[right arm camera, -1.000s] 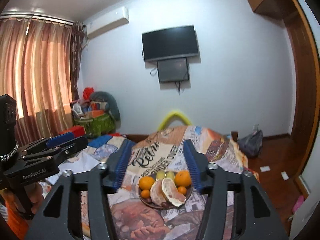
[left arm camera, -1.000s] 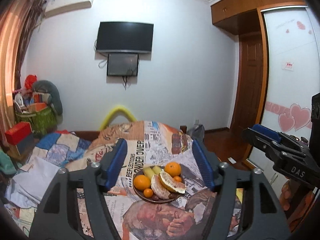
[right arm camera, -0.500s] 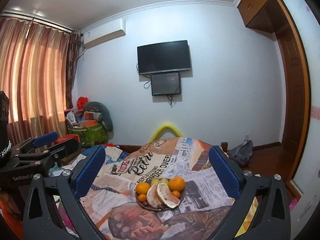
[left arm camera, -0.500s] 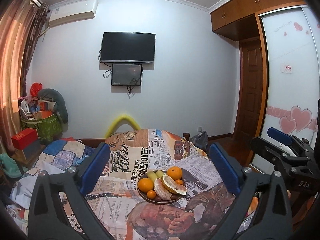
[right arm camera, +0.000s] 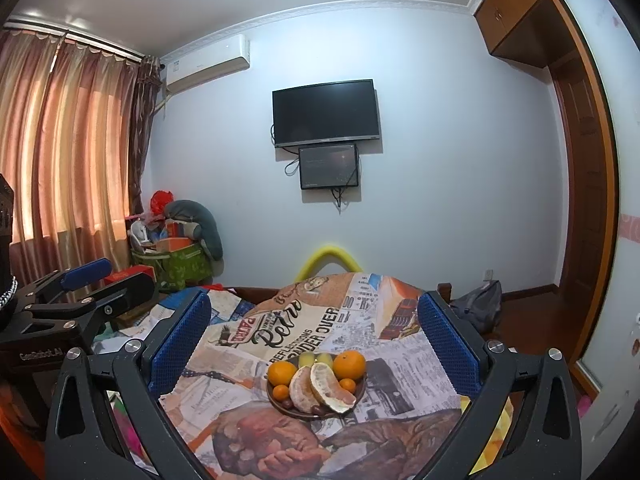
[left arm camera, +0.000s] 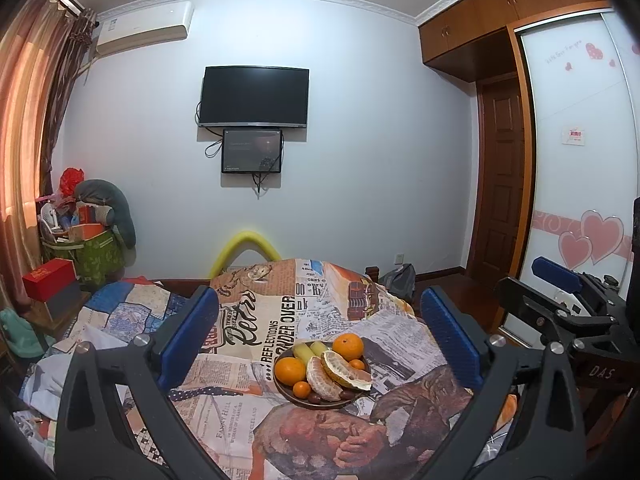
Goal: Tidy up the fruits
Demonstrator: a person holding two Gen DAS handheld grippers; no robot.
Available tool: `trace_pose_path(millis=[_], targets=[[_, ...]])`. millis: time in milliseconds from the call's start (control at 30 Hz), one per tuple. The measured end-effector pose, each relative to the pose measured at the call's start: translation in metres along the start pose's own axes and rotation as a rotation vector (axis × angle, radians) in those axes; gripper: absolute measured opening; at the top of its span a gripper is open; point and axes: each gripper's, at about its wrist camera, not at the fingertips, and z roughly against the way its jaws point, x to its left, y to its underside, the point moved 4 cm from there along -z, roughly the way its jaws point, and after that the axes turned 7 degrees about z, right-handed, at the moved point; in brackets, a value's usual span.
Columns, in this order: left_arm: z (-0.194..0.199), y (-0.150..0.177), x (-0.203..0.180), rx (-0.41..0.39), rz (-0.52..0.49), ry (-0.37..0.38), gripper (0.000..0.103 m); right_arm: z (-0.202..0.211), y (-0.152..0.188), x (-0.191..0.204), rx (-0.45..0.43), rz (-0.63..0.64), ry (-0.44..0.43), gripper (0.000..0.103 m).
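We hold both grippers, left and right, jaws wide apart and empty, short of the plate of fruit straight ahead; neither looks nearer.

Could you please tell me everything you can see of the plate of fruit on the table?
The plate is dark brown, round and shallow, resting flat on the newspaper-print tablecloth. It holds two large oranges, small tangerines, two peeled pomelo segments leaning together at the front, pale green pieces at the back and a few dark fruits on the near rim. Nothing grips it.
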Motion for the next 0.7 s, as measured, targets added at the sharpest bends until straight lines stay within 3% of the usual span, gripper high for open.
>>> trace_pose_path(millis=[700], targets=[[-0.0051, 0.0029, 0.0021, 0.019, 0.001, 0.001, 0.103, 0.0015, -0.0023, -0.0045, 0.013, -0.004, 0.015, 0.103]])
